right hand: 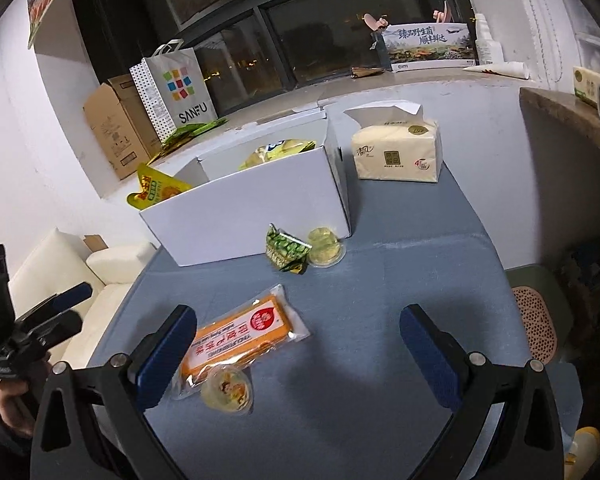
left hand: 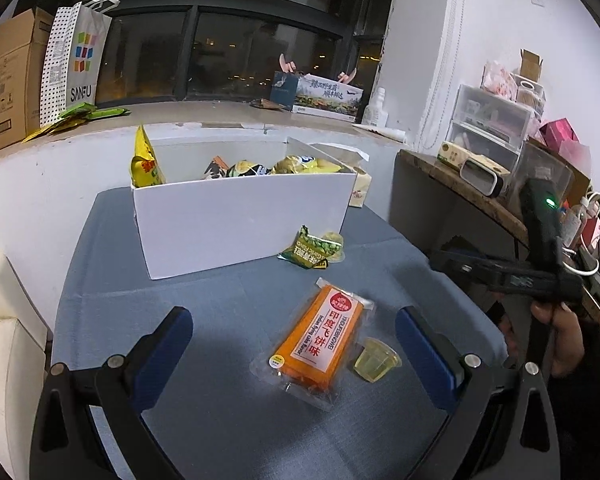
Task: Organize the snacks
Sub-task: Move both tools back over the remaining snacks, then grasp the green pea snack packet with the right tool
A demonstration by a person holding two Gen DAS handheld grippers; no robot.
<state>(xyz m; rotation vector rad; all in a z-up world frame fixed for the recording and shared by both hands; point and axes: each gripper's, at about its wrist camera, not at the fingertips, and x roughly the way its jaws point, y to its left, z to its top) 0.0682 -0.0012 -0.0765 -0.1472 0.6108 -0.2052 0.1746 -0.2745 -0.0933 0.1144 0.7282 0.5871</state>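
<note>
- Snacks lie partly sorted: several bags already sit in the white box (left hand: 244, 228) at the far side of the counter (left hand: 220, 420), and four pieces lie loose on the blue cloth in front of it.
- Count of loose pieces: one orange cake pack (left hand: 320, 340), one green pea packet (left hand: 306, 250), and two jelly cups, one (left hand: 376, 362) touching the cake pack's right edge and one (left hand: 334, 246) just beside the pea packet, near the box's right corner.
- Inside the box I make out one yellow bag (left hand: 144, 162) standing at the left end and at least three more bags; an exact count is hidden by the wall.
- One tissue pack (right hand: 396, 152) stands right of the box.
- Left tongs (left hand: 294, 356) stand wide, holding nothing, and frame the cake pack and near cup.
- Right tongs (right hand: 296, 356) are also wide and empty, over bare cloth just right of the pack.
- Handling, as I judge it: the cake pack looks light, its clear wrapper slippery, its slab fairly stiff; pinch across the narrow width at mid-length.
- Jelly cups look small, soft-walled, with foil lids; grip the walls gently.
</note>
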